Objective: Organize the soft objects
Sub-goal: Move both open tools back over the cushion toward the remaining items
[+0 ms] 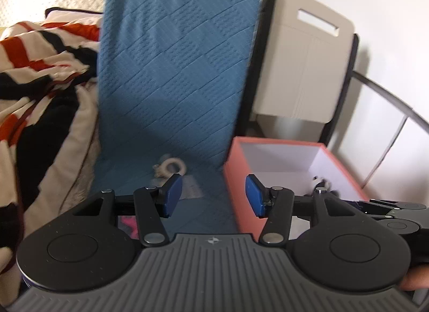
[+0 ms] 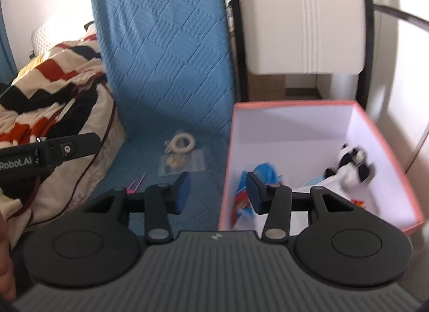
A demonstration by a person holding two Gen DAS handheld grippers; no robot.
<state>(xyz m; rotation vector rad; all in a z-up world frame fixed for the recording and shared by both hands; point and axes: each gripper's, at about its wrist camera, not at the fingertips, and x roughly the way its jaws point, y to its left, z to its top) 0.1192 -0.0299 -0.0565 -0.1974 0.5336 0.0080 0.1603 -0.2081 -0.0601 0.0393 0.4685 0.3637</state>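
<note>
Blue quilt [image 2: 161,70]; panda plush [image 2: 348,163] black-white, blurred.

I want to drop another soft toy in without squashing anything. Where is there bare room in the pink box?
The pink box is bare along its far wall and far-left corner. The panda plush fills the right side, and the blue toy crowds the near-left corner. Outside, the blue cover is free beyond the cream ring.
</note>
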